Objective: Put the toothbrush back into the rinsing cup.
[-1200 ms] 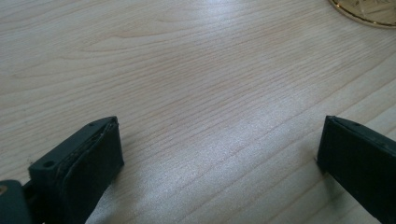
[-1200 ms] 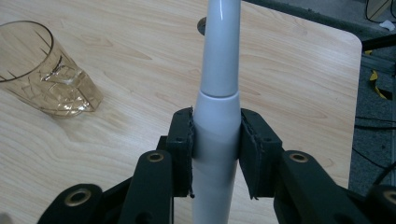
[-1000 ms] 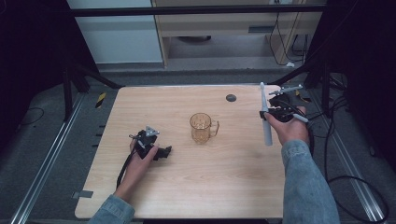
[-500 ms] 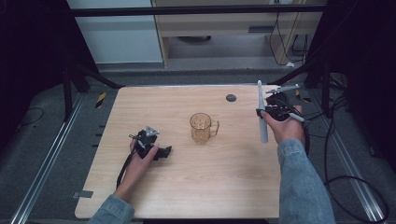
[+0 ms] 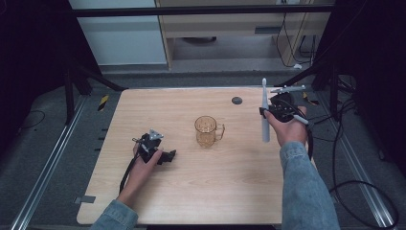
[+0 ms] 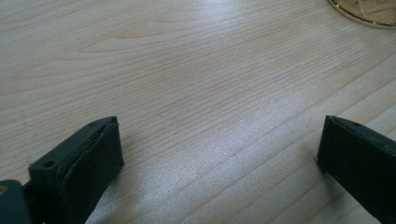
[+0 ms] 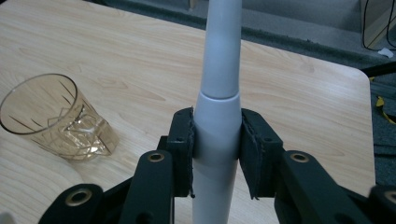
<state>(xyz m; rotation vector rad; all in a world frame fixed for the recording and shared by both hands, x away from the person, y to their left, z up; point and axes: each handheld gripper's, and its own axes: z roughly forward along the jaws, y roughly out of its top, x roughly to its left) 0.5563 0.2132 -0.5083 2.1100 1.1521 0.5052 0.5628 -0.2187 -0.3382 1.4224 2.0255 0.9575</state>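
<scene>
A pale grey electric toothbrush [image 5: 265,130] stands roughly upright above the right side of the table, with my right gripper [image 5: 266,111] shut on its handle. In the right gripper view the two black pads clamp the toothbrush [image 7: 219,70] on both sides, inside my right gripper [image 7: 217,149]. An amber glass mug [image 5: 207,131] stands upright and empty at the table's middle, to the left of the toothbrush, and the mug [image 7: 56,119] looks empty here too. My left gripper [image 5: 167,155] rests low on the table, left of the mug. Its jaws stand wide apart over bare wood, so my left gripper [image 6: 219,158] is open.
The light wooden table [image 5: 191,191] has free room in front of and around the mug. A small dark round disc [image 5: 236,100] sits near the far edge. The mug's base [image 6: 369,9] shows at the top right of the left gripper view. Cables and metal frames lie beyond the table.
The right hand has carried the toothbrush a little to the left, toward the mug. The left hand and the mug have stayed put.
</scene>
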